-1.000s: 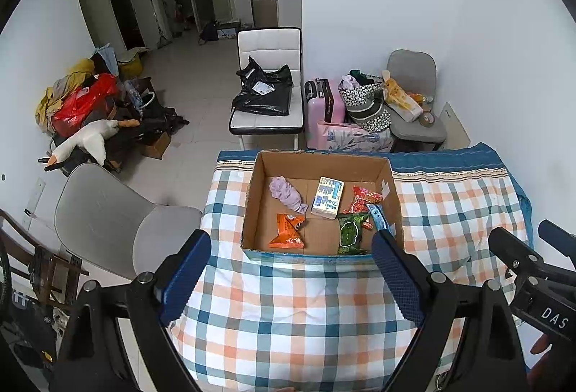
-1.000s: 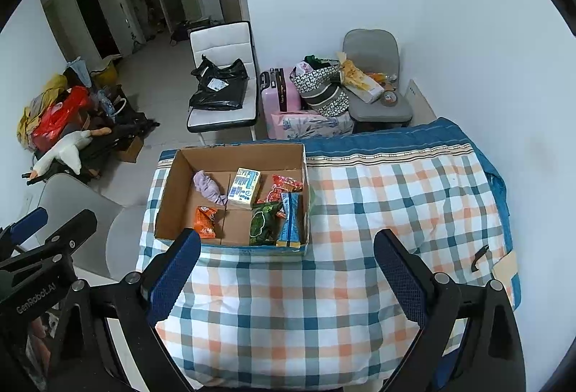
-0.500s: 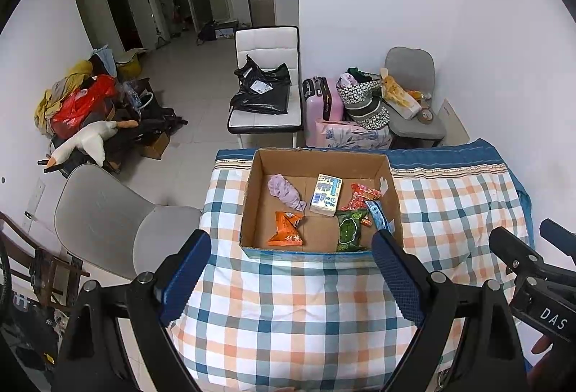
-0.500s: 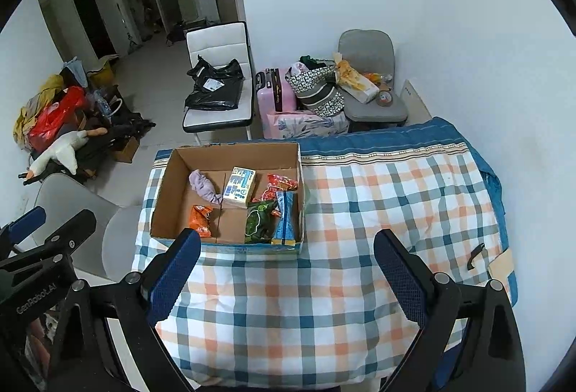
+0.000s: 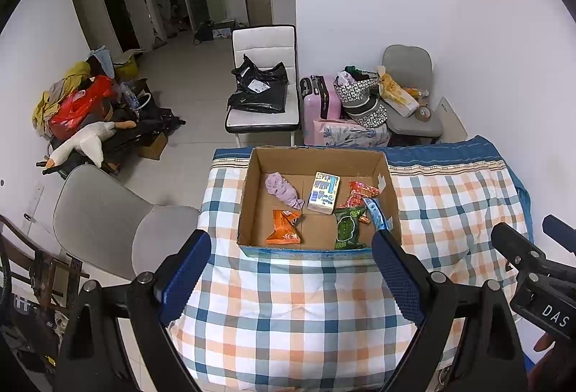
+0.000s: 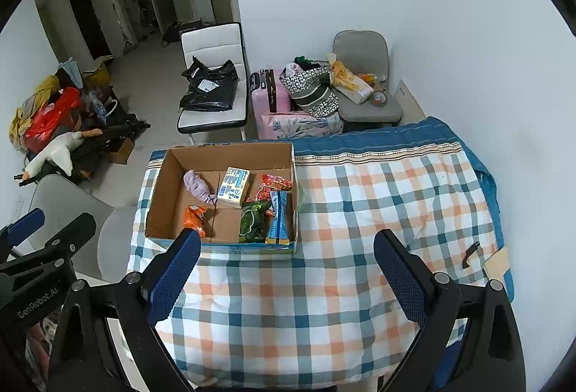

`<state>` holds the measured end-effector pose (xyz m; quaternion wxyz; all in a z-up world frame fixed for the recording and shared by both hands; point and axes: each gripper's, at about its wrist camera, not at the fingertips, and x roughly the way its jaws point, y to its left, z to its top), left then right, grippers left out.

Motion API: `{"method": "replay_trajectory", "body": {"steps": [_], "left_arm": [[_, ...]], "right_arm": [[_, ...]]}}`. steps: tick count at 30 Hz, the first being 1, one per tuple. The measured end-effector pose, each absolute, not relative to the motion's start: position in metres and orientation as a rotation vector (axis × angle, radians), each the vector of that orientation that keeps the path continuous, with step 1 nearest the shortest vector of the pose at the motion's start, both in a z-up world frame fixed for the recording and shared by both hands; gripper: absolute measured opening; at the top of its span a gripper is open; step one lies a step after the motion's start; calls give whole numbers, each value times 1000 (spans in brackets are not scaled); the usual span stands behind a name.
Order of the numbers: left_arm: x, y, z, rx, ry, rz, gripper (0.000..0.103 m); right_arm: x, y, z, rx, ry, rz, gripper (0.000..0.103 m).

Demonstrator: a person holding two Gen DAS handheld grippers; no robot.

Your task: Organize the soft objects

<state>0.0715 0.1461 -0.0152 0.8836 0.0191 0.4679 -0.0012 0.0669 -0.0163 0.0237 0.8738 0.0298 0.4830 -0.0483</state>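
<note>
A cardboard box [image 5: 252, 197] on the checked table [image 5: 288, 312] sits at 12 o'clock beyond the left gripper [image 5: 291, 280] and at 11 o'clock from the right gripper [image 6: 286, 278] — both jaws spread wide, holding nothing. Inside: one lilac cloth [image 5: 280, 189], one tissue pack [image 5: 323, 192] and four snack packets — orange, green, red, blue.

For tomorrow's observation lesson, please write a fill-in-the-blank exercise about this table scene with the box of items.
1. The soft items lie inside a ____ box.
2. The tablecloth has a ____ pattern.
3. The lilac cloth lies beside a ____ orange packet.
4. Both hand-held grippers, left and right, are ____.

Missing words: cardboard; checked; crumpled; open
</note>
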Motion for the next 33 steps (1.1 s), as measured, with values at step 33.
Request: {"method": "replay_trajectory", "body": {"steps": [33], "left_arm": [[74,152,-19,44,976,-8,91]], "right_arm": [[70,-16,30,50,1006,-96,99]]}}
